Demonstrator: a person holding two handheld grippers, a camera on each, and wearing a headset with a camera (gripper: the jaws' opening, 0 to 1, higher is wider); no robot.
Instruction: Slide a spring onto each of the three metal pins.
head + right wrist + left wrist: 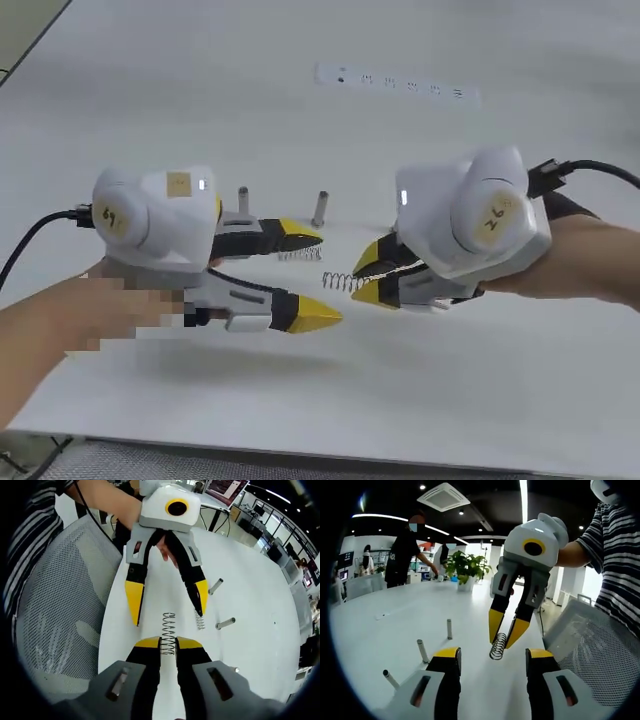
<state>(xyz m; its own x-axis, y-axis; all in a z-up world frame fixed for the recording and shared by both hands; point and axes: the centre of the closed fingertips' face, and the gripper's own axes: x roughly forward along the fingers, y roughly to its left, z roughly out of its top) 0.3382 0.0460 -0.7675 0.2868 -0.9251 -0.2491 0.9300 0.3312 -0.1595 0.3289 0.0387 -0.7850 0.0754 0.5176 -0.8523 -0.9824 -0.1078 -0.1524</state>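
Wire-thin and light, the spring (168,623) should flex easily, so my right gripper (168,643) pinches one end while my left gripper (493,653) gapes empty.

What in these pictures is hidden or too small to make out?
Head view: the left gripper hides one of the three metal pins.
Right gripper view: the right gripper, shut, covers the near end of the spring.
Head view: the sockets of the power strip are too small to read.
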